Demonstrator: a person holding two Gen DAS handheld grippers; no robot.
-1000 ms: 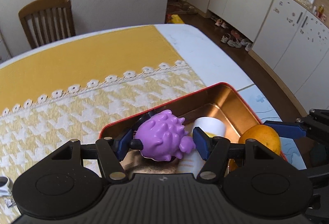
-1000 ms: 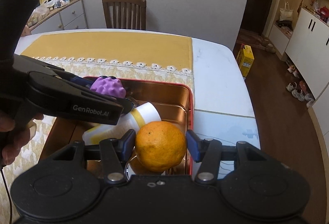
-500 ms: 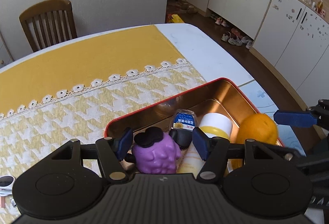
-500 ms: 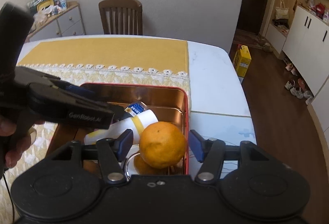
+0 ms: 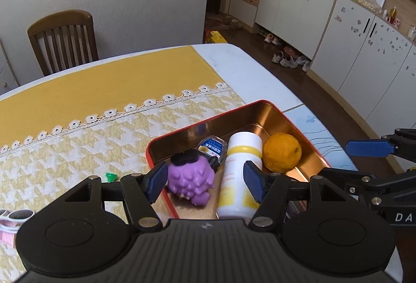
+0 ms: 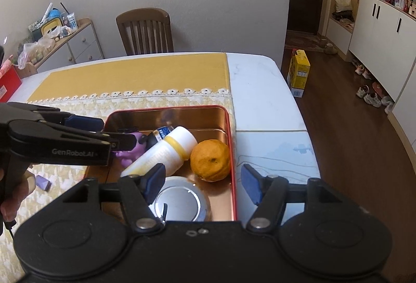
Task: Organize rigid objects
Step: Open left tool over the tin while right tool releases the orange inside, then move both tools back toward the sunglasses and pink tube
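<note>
Two handheld claws hover over a red-rimmed tin tray (image 5: 208,119) on a tabletop (image 6: 260,90) with a yellow cloth. The left claw (image 5: 205,180) is spread, pinching nothing; a purple spiky toy (image 5: 191,183) and a white bottle (image 5: 240,173) lie in the tray below its fingers. The right claw (image 6: 202,183) is opening and empty; an orange (image 6: 210,160) rests in the tray just ahead of it, beside the bottle, with a round silver lid (image 6: 179,201) nearer.

Far half of red tin (image 6: 232,153) bare and open from above, near half crowded by white bottle (image 6: 166,150), orange (image 6: 210,159), purple spiky toy (image 5: 191,183), round metal lid (image 6: 179,202), yellow cloth (image 5: 91,90) beyond tin free, left gripper (image 6: 104,132) crossing over tin's left rim
</note>
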